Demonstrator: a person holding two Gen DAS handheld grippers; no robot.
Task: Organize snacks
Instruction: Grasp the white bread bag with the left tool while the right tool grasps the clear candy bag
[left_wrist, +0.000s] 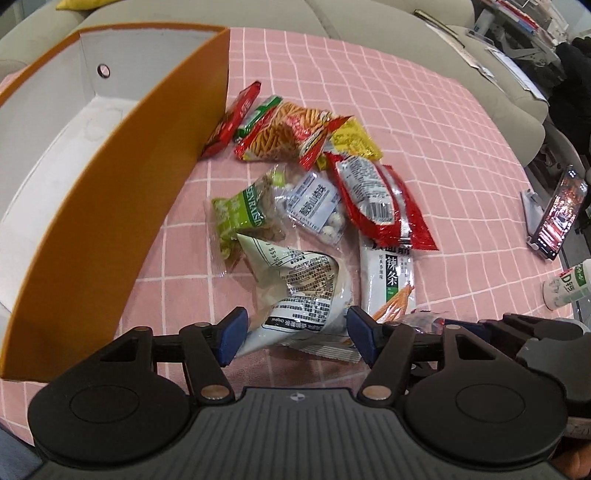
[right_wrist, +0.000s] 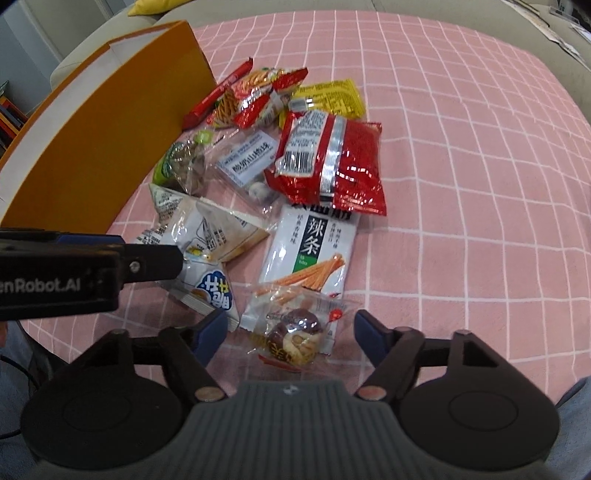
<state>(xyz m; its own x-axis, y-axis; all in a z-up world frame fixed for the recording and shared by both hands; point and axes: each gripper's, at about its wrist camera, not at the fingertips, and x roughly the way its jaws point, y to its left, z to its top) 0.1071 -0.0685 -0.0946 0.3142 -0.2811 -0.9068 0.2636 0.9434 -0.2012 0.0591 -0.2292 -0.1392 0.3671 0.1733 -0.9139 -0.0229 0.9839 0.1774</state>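
A pile of snack packets lies on the pink checked cloth (left_wrist: 424, 122) beside an orange box (left_wrist: 110, 206) with a white inside. My left gripper (left_wrist: 293, 334) is open, its blue pads on either side of a crumpled white packet (left_wrist: 303, 291). My right gripper (right_wrist: 291, 334) is open around a small clear packet with a brown snack (right_wrist: 295, 328). Behind it lie a white spicy-strip packet (right_wrist: 310, 247), a red packet (right_wrist: 332, 158), a yellow packet (right_wrist: 332, 98) and a green raisin packet (left_wrist: 236, 218). The left gripper also shows at the left of the right wrist view (right_wrist: 88, 266).
The orange box (right_wrist: 92, 147) stands open at the left. A phone on a stand (left_wrist: 557, 214) and a white bottle (left_wrist: 565, 288) sit at the right edge. A beige sofa (left_wrist: 295, 14) lies behind the cloth.
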